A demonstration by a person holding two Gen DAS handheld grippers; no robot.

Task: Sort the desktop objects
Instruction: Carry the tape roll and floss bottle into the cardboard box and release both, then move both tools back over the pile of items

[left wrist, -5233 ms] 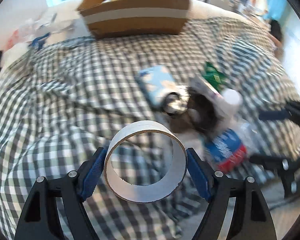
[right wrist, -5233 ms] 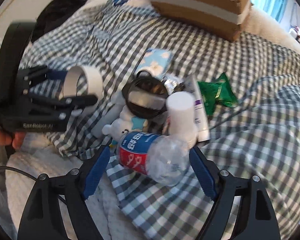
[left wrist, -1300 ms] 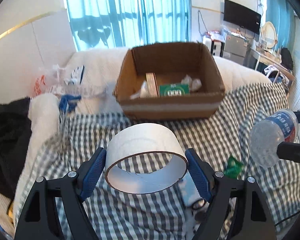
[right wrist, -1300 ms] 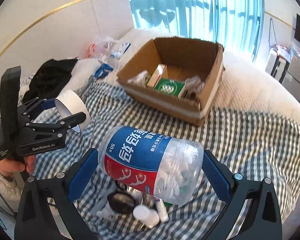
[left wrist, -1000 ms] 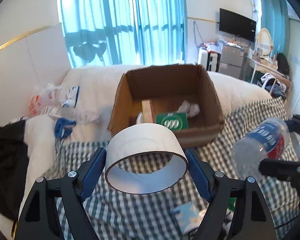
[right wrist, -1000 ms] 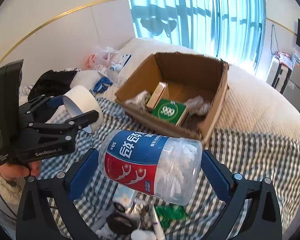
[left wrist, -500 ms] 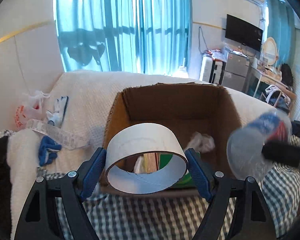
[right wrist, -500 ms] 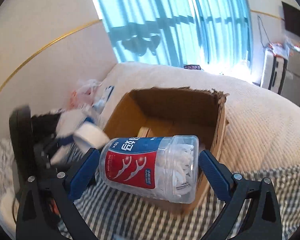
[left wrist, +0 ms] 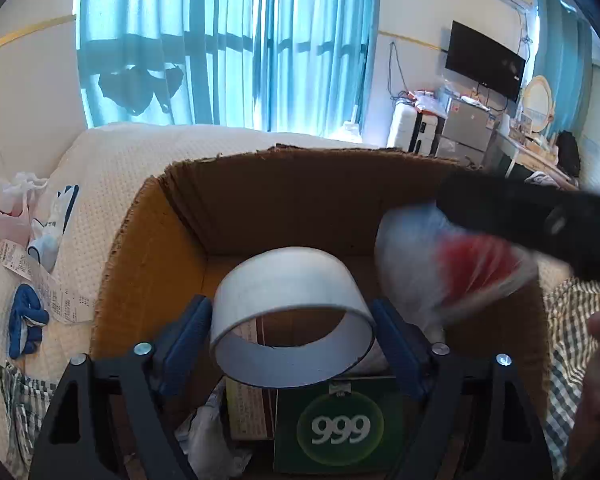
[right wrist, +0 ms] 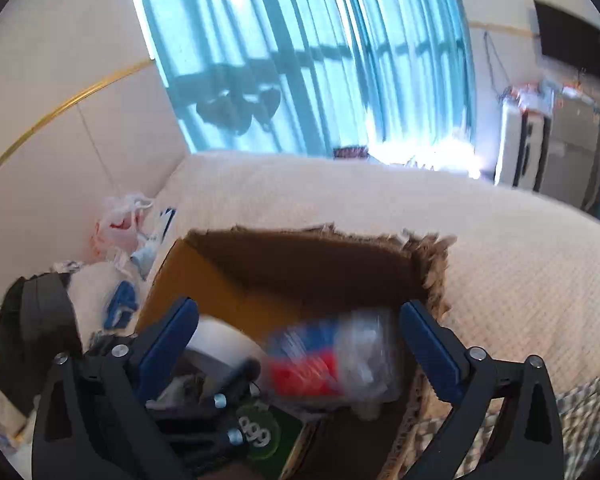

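Note:
My left gripper hangs over the open cardboard box. A white tape roll sits between its blue pads; the jaws are opening and the roll still touches both pads. My right gripper is open above the same box. The clear bottle with the red and blue label is blurred and loose between the wide jaws, touching neither pad, inside the box's mouth. The left wrist view shows the bottle at the box's right side. A green 999 carton lies on the box floor.
The box stands on a white quilted bed cover. A plastic bag, a receipt and a blue cloth lie to its left. Checked cloth covers the bed on the right. Crumpled paper lies inside the box.
Both grippers moved forward from above the checked cloth to over the box. The right jaws spread and the bottle came loose and dropped. The tape roll stays between the left pads.

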